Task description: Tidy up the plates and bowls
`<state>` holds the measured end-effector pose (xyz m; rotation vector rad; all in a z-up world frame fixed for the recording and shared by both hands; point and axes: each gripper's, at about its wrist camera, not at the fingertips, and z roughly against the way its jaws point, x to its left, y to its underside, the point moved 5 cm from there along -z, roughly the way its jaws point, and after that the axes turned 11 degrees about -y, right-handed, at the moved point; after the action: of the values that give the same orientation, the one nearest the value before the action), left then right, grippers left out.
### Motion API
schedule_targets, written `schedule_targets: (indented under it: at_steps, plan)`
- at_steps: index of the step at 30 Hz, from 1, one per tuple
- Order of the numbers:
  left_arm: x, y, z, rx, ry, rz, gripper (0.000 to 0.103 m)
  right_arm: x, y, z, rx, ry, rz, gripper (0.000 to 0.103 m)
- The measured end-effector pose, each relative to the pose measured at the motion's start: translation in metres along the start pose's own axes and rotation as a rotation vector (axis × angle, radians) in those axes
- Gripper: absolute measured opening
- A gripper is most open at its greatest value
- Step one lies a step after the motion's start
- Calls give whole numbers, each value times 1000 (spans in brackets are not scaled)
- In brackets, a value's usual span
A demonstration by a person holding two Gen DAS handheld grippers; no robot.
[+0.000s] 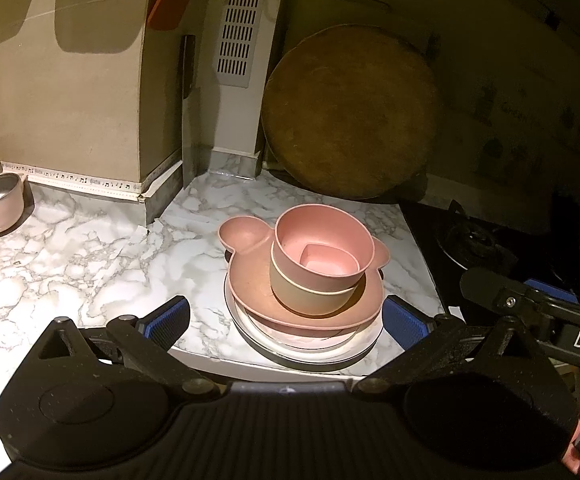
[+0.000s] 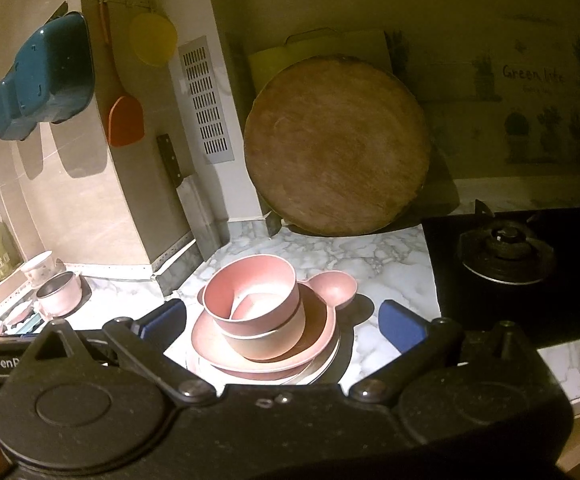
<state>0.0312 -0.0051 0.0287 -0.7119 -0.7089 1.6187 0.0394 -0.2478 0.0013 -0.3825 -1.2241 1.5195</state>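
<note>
Both claws gaping wide and empty: left gripper (image 1: 286, 316), right gripper (image 2: 284, 320), each hovering just near of the stack (image 1: 305, 280) on the marble counter (image 1: 90, 248), left of the stove (image 2: 505, 248). Probably light, stiff plastic on top, slippery china below; best taken by the bottom plate's rim (image 1: 369, 340). Only from the right: blue bins (image 2: 42, 84) and the burner in full. Only from the left: right gripper's arm beside the stack

A pink bowl (image 1: 323, 246) nests upright in a beige bowl (image 1: 309, 292) atop stacked plates (image 1: 305, 334).
</note>
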Motion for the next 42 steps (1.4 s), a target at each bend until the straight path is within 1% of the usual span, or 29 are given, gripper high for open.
schedule_targets:
  at_steps: [14, 25, 42]
  plan:
    - [1, -1, 2, -12, 2, 8, 103, 0, 2, -1, 3, 9, -8, 103]
    - [6, -2, 5, -23, 5, 18, 103, -4, 5, -3, 3, 58, -32, 103]
    - [6, -1, 4, -8, 7, 27, 103, -1, 7, -5, 25, 47, -33, 103]
